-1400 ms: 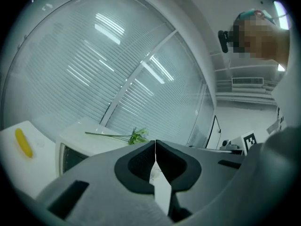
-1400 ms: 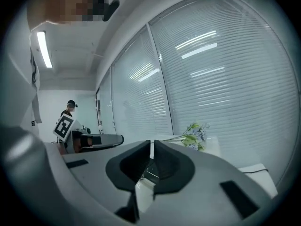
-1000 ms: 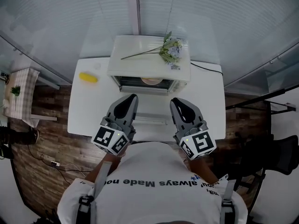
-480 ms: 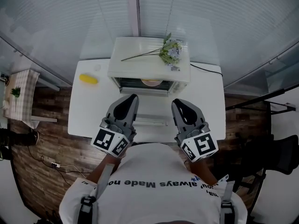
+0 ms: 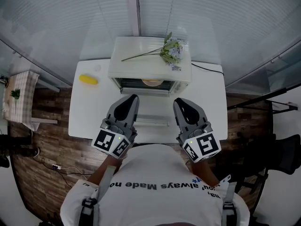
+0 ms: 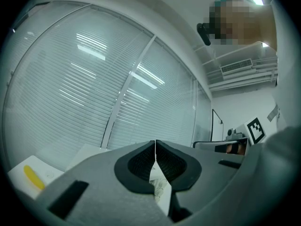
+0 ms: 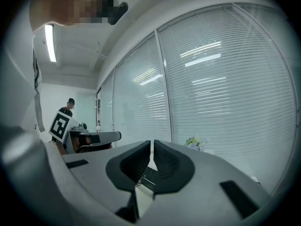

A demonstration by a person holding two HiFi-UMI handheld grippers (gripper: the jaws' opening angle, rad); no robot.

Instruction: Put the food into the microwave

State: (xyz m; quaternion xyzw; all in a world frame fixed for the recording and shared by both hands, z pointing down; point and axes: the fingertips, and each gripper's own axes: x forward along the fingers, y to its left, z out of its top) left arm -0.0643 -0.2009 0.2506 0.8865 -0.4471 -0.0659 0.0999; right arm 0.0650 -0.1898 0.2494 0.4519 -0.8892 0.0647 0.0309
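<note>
1. The small yellow oblong piece of food [image 5: 88, 79] was seen lying on the white rectangular table [image 5: 207, 102], to the left of the white box-shaped microwave [image 5: 141, 65] and well apart from both claws. Being rounded, it was judged likely to roll or slip toward the table edge left of the microwave if pinched off-centre.
2. The grey left gripper [image 5: 133, 98] was held in front of the microwave, its jaws pressed together with nothing between them. If they were not opened before the reach, the food would be pushed rather than grasped.
3. The microwave's drop-down door [image 5: 150, 108] was found lowered, and a pale round item [image 5: 153, 82] was seen inside the microwave; whether it was a plate or food could not be told. It could be knocked by a careless insertion, and the door could be struck by a low approach.
4. The spray of pale flowers on a long green stem [image 5: 171, 50], laid on top of the microwave, could be swept off by a high approach.
5. The grey right gripper [image 5: 178, 101] was held in front of the microwave, its jaws drawn together and empty. The arms would be crossed if it were sent for the food.
</note>
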